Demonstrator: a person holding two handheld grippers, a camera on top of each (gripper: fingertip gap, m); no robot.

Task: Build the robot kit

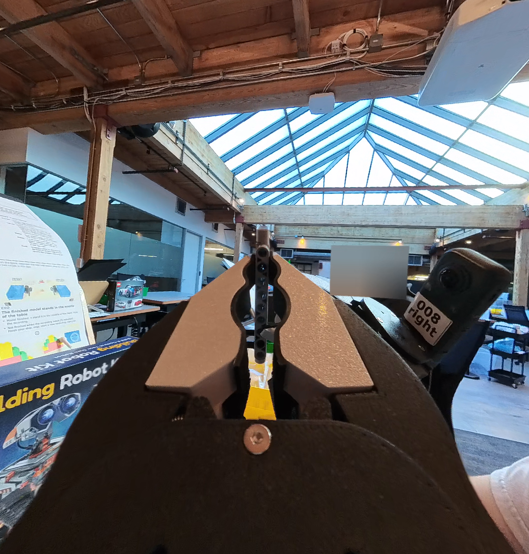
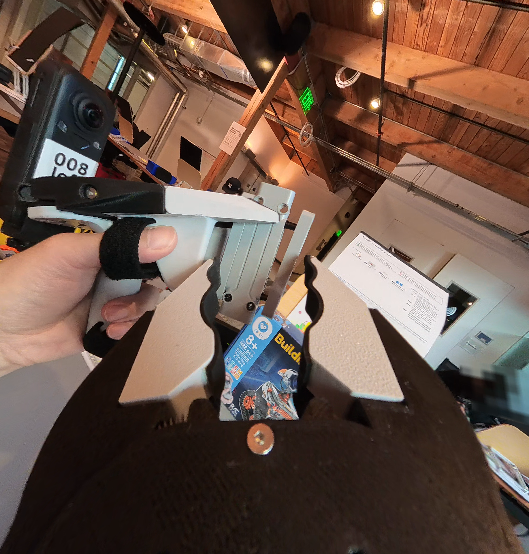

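Gripping a thin black strip with a row of holes (image 1: pixel 260 305), the left gripper (image 1: pixel 261 263) is raised and tilted toward the ceiling, its jaws clenched on the strip near the tips so the piece stands upright between them, a small grey pin (image 1: pixel 261 236) poking out at its top end. The right gripper (image 2: pixel 261 269) has its jaws spread apart with nothing between them; it points at the left tool, held nearby by a hand (image 2: pixel 47 296) with a black strap over one finger. Behind and below both sits a blue kit box (image 2: pixel 266 368), and beside it stands a curled white instruction sheet (image 1: pixel 29 269). How much of any build is finished I cannot tell; no assembled model shows, only the one strip aloft. A yellow block (image 1: pixel 258 401) peeks through the gap under the left jaws. Both tools are lifted well off the table, with free air above; the tightest spot is between the two tools themselves, which are near each other.
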